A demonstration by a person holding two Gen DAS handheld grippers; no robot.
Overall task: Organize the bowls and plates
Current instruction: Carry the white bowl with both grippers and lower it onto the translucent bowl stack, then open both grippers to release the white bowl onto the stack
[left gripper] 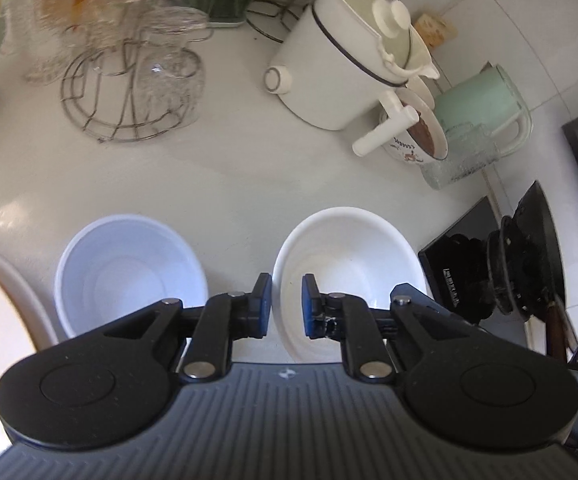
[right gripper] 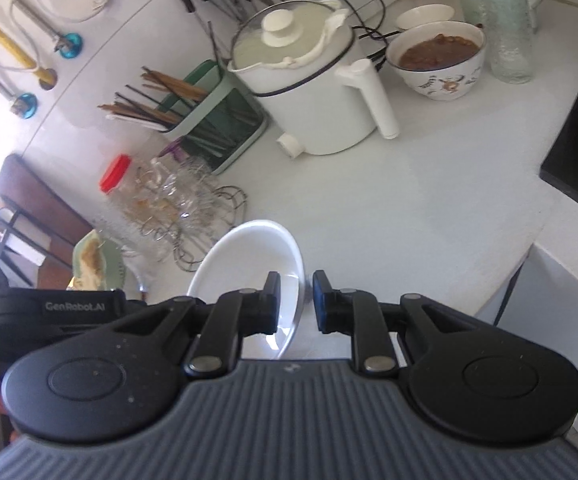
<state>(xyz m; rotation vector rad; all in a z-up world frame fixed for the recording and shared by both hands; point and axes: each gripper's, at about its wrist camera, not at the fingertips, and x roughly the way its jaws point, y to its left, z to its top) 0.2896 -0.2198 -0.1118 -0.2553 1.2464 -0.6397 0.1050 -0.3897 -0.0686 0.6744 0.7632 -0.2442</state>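
Left wrist view: glossy white ceramic bowl sits at lower centre-right of frame, its near-left rim passing straight through the gap of the left tongs. Blue pads stand on either side of the rim with a sliver of daylight showing, so partly open, straddling, not clamped as far as I can tell. Second bowl, bluish-white and deeper, rests on the white table at lower left, just beside the first and apart from it.

Right wrist view: same white bowl appears tilted at lower centre, its right rim running up between the pads of the right tongs. Left pad is inside the bowl, right pad outside; narrow gap, contact unclear, so I can't call it gripped.

Key relation: both tongs bracket opposite rims of one bowl, rim edge aligned with each tongs' forward axis. The bluish bowl lies left of the left tongs, so my guess is the white bowl gets nested there, leftward move.

Clutter further out: white electric pot with lid upper centre, patterned bowl of brown food upper right, wire rack of glasses upper left.
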